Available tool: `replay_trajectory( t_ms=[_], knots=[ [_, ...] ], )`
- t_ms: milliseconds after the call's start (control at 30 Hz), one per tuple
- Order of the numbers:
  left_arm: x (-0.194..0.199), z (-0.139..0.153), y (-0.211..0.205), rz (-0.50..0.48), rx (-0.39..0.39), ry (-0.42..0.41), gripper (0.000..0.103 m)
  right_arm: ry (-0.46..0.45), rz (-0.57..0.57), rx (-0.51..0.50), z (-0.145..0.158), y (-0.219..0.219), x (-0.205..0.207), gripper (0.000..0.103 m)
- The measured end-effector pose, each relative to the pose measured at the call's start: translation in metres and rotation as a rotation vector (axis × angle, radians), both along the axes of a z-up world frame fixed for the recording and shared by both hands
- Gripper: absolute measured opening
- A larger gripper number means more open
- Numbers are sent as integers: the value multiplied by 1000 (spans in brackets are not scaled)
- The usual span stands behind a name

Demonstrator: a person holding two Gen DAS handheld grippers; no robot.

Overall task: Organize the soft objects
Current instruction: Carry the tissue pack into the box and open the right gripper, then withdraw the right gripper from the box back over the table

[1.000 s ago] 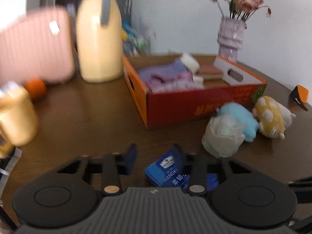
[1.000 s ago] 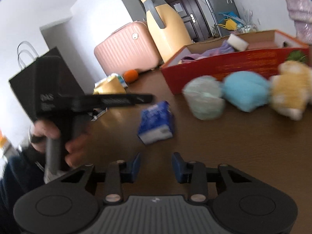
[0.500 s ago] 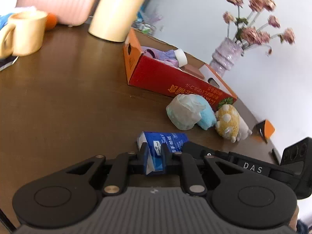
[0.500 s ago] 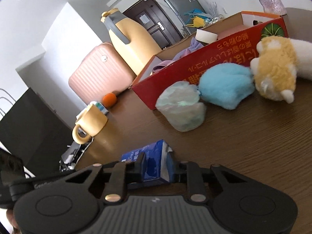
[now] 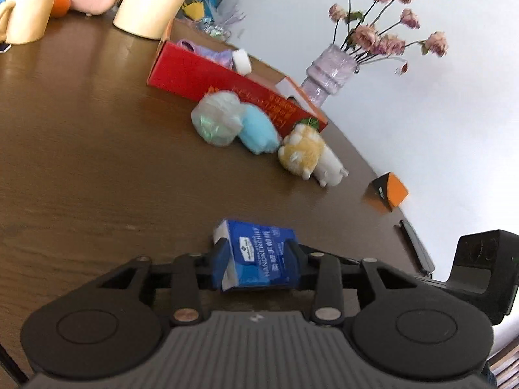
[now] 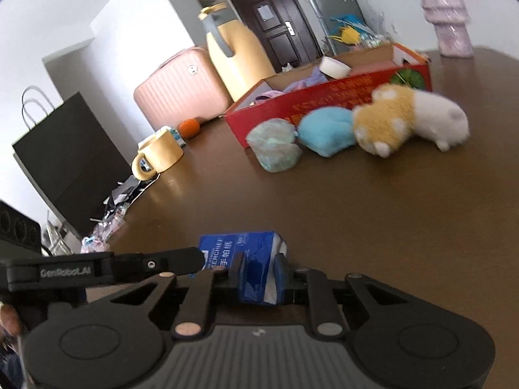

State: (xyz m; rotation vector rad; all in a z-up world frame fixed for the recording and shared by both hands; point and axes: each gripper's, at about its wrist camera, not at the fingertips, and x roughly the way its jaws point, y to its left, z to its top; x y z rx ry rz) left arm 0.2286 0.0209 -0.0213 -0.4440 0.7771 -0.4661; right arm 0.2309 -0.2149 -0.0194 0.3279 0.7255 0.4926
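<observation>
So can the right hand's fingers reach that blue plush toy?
Probably not yet: the table up to the blue plush toy is bare, but the right hand's fingers are shut on the tissue pack and must release it first.

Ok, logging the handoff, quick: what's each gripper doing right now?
Left gripper: open, jaws just opening, tissue pack between them.
Right gripper: closed on the tissue pack.

tissue pack (image 5: 259,256): "HANDKERCHIEF" | left tool arm (image 6: 97,269): "GenRobot.AI"
</observation>
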Motion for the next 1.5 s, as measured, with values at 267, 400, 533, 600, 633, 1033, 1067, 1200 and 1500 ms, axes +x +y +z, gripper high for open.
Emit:
replay_trajectory(
  t_ms=[267, 400, 533, 600, 633, 1033, 1067, 1200, 1500],
  knots=[
    [3, -7, -5, 54, 5, 30, 20, -5, -20, 47, -13, -18, -1, 19],
    [6, -6, -10, 57, 26, 24, 19, 10, -25, 108, -22, -24, 3, 23],
    [21, 12, -19, 44, 39, -4, 17, 59, -46, 191, -28, -35, 14, 21],
    [37, 31, -28, 25, 47, -56, 17, 18, -57, 181, -18, -38, 16, 20],
    [51, 43, -32, 14, 47, -84, 17, -17, -68, 178, -7, -42, 19, 21],
    [331, 59, -71, 56, 133, 158, 17, 44, -60, 67, 65, -66, 273, 20],
    [345, 50, -72, 63, 154, 194, 17, 105, -56, 63, 57, -66, 301, 20],
    [372, 32, -84, 84, 241, 183, 18, 251, -83, 19, 27, -54, 361, 23],
    [358, 58, -79, 51, 286, 64, 18, 188, -101, -81, 25, -33, 373, 31]
  ],
)
